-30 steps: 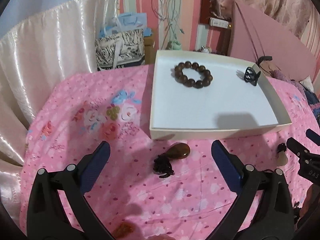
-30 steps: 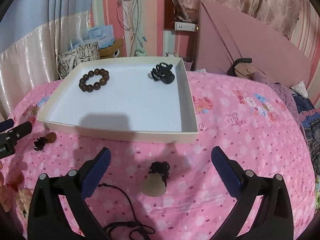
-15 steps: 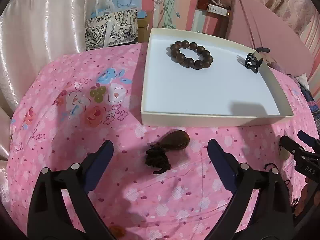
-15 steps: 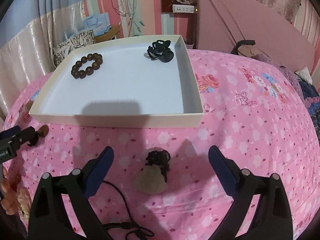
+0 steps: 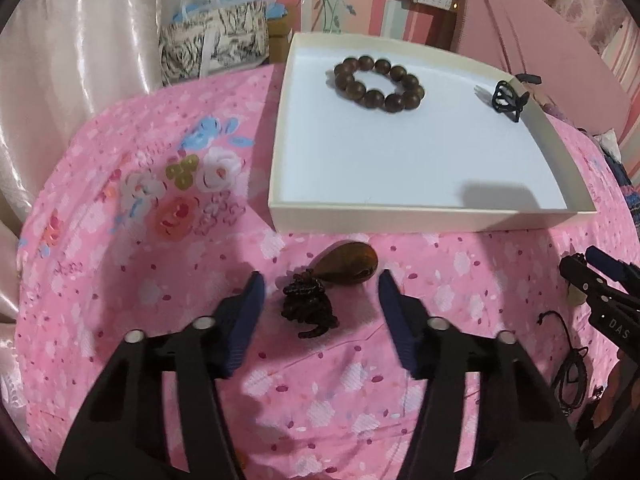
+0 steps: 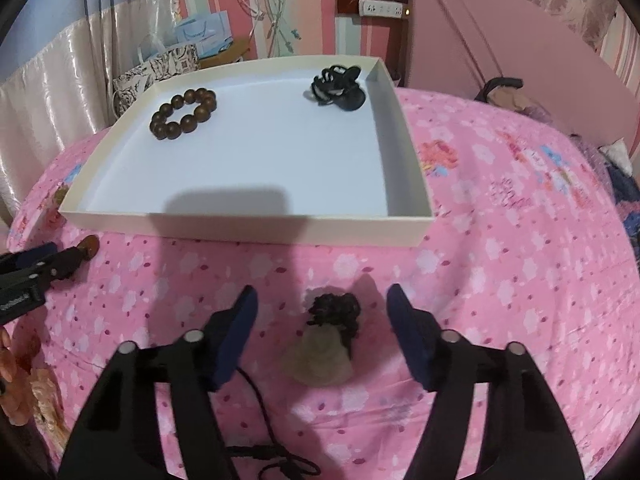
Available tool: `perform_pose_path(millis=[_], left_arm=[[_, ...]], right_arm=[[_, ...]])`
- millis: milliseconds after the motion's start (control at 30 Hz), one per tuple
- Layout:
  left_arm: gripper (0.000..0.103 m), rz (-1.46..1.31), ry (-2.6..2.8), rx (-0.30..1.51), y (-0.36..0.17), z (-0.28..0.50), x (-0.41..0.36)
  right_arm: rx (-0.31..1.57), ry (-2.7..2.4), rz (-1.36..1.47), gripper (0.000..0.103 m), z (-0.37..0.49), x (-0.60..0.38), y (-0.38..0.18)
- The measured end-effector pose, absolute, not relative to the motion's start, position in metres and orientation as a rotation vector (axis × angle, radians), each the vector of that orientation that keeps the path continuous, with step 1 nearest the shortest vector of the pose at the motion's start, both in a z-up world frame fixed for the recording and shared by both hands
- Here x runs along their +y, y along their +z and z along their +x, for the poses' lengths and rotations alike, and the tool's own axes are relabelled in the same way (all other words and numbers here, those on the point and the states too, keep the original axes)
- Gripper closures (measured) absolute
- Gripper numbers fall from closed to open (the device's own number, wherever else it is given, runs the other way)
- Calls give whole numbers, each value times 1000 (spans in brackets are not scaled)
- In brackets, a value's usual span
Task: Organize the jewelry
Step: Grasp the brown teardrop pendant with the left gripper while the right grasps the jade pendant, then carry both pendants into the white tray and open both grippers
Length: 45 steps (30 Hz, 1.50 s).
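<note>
A white tray (image 5: 420, 214) (image 6: 248, 226) lies on the pink bedspread and holds a brown bead bracelet (image 5: 379, 83) (image 6: 184, 113) and a black knotted piece (image 5: 507, 100) (image 6: 338, 88). My left gripper (image 5: 320, 312) is open and low over the bed, its fingers either side of a brown teardrop pendant (image 5: 347, 266) with a dark knotted cord (image 5: 308, 307). My right gripper (image 6: 322, 320) is open, its fingers either side of a pale stone pendant (image 6: 320, 360) with a black knot (image 6: 336, 310).
A thin black cord (image 6: 264, 432) trails on the bedspread near the right gripper. An orange-brown piece (image 6: 24, 384) lies at the left edge. Patterned bags (image 5: 212, 44) and a cream curtain (image 5: 72, 56) stand behind the bed. A pink headboard (image 6: 500, 40) rises at the right.
Both grippers have moved down and forward to the pendants and their jaws have narrowed. The brown pendant and the pale pendant now lie between the fingers.
</note>
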<state>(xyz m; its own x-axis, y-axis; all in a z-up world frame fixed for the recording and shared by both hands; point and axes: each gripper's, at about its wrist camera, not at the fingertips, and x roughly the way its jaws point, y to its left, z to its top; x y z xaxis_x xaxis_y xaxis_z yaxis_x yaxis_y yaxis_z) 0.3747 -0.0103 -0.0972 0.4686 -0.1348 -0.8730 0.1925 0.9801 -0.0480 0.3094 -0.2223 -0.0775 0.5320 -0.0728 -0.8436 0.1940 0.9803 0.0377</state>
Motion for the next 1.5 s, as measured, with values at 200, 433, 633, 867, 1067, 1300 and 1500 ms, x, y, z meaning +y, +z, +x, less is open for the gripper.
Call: perform_pose_path(millis=[200,433,633,867,1067,1300,1500], left_arm=[[59,11,-222,1073,-102,379,-3],[59,43,-227,1036,-100,379,-6],[71,36,-248,1046,-101,380,-7],[78,47,-245,1038,-98,377,-6],[82,41,-260,1014,-87,370,-5],[87,49,-255,1014,-85,368,-7],[86,61,-245,1080,-95,373,-9]], right_arm=[[1003,-143,157,45,311,-225,-80],[1017,-143,163,59,315,-225,-86],[1013,-159,157,77,314,-226,-85],[1007,-150,160,81,313,-227,-84],[984,-144,159,82,310,-226,-78],[975,-138,159,82,310,-226,-75],[983,-133,166,82,309,-227,-76]])
